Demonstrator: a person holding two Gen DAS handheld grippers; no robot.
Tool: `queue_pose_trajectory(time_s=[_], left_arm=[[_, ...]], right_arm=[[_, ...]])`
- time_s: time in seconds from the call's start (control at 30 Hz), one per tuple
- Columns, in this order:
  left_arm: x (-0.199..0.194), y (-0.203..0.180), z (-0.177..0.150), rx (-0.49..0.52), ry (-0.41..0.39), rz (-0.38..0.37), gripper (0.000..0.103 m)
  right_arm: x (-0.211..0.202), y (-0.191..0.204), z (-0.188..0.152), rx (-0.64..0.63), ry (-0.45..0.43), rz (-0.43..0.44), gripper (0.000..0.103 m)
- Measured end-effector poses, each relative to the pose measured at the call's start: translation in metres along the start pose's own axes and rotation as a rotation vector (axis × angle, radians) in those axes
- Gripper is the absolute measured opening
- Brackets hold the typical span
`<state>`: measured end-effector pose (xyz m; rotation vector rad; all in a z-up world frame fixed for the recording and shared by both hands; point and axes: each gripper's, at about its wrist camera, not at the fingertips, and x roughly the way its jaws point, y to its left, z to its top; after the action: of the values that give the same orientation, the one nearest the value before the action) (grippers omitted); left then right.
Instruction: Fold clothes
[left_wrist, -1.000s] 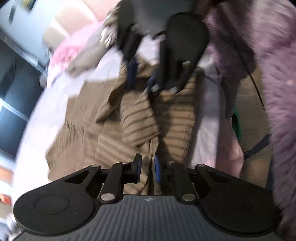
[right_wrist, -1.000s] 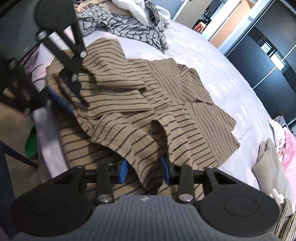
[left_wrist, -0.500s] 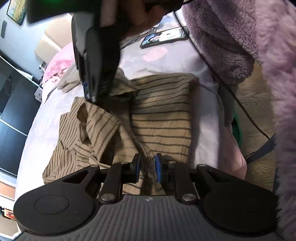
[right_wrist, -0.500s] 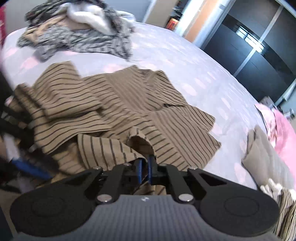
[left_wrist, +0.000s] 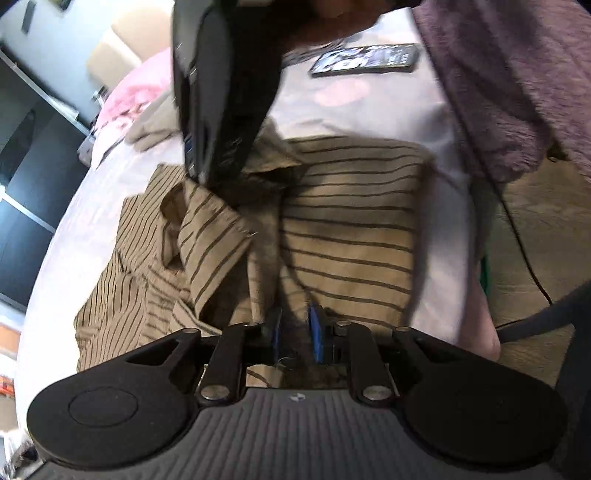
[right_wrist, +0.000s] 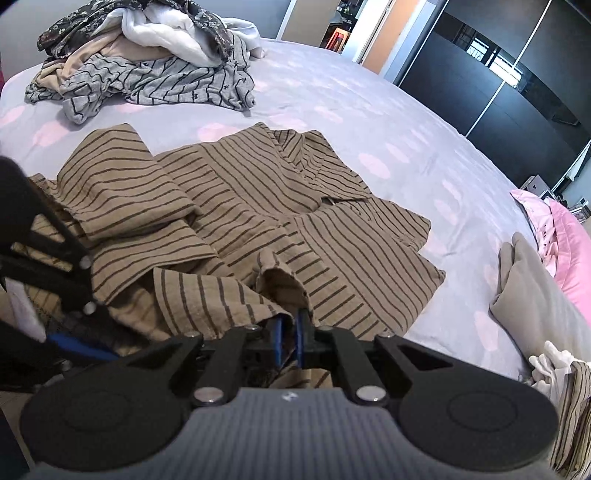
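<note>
Striped brown shirt (right_wrist: 258, 206) spread on lilac bed (right_wrist: 388, 122), hem edge pinched by left gripper (left_wrist: 295, 328) and right gripper (right_wrist: 290, 332), both clamped; laundry pile (right_wrist: 147, 55) beyond shirt.

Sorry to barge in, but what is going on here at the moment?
A person is folding a brown striped shirt on a bed with two handheld grippers. The left gripper and right gripper are each shut on a fold of it. A pile of other clothes waits farther back.

Phone (left_wrist: 365, 59), pink pillow (right_wrist: 565, 243)
</note>
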<state>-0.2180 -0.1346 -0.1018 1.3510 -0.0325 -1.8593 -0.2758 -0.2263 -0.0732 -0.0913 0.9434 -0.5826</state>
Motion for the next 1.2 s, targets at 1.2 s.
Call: queue_pose_trajectory(time_s=[1.2], left_arm=[[-0.071,0.070,0.000,-0.288,-0.183,-0.216,0.000]], right_arm=[[-0.022,0.069,-0.056,-0.461,0.100,-0.023,0.021]])
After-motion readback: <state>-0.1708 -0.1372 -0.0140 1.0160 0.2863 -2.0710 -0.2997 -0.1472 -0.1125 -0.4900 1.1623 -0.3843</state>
